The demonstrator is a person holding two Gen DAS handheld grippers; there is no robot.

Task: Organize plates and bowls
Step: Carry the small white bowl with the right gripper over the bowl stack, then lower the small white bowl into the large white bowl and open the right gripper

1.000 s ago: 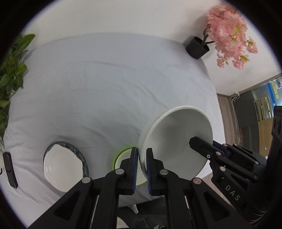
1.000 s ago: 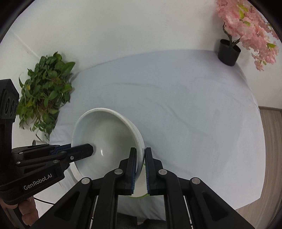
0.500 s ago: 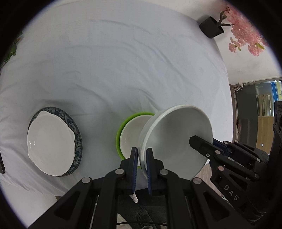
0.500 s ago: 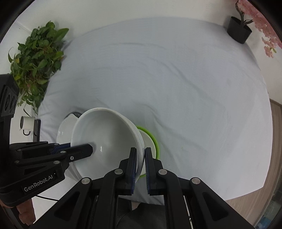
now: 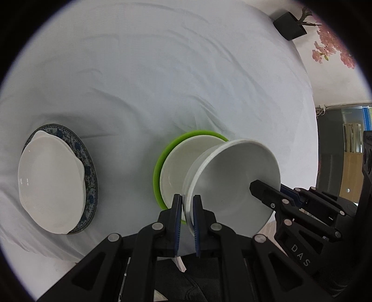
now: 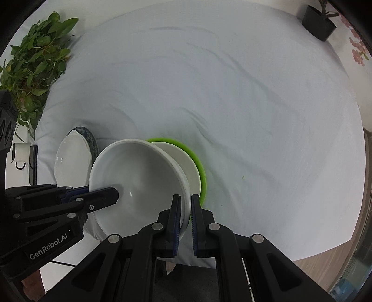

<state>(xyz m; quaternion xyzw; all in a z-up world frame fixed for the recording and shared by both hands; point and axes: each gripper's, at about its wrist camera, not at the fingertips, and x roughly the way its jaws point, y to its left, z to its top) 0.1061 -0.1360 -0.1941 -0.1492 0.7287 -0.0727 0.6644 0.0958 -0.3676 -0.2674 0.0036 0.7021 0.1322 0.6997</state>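
Both grippers hold one large white bowl [image 5: 234, 183] by opposite sides of its rim. My left gripper [image 5: 186, 202] is shut on its left rim, and my right gripper [image 6: 185, 204] is shut on its right rim. The large white bowl [image 6: 137, 176] hangs just above a smaller white bowl [image 5: 179, 165] that sits in a green plate [image 5: 160, 162] on the cloth. The right gripper [image 5: 265, 189] shows in the left wrist view, the left gripper [image 6: 102, 196] in the right wrist view. To the left a white dish [image 5: 48, 185] rests on a blue-patterned plate [image 5: 89, 172].
A white tablecloth [image 6: 232, 93] covers the round table. A leafy green plant [image 6: 32, 65] stands at the far left edge, a black pot [image 6: 318, 22] with pink blossoms at the far right. A phone [image 6: 33, 162] and a small white object lie left of the plates.
Both grippers have sunk with the large white bowl, from well above the table to just over the small bowl in the green plate. The table looms larger in both views.
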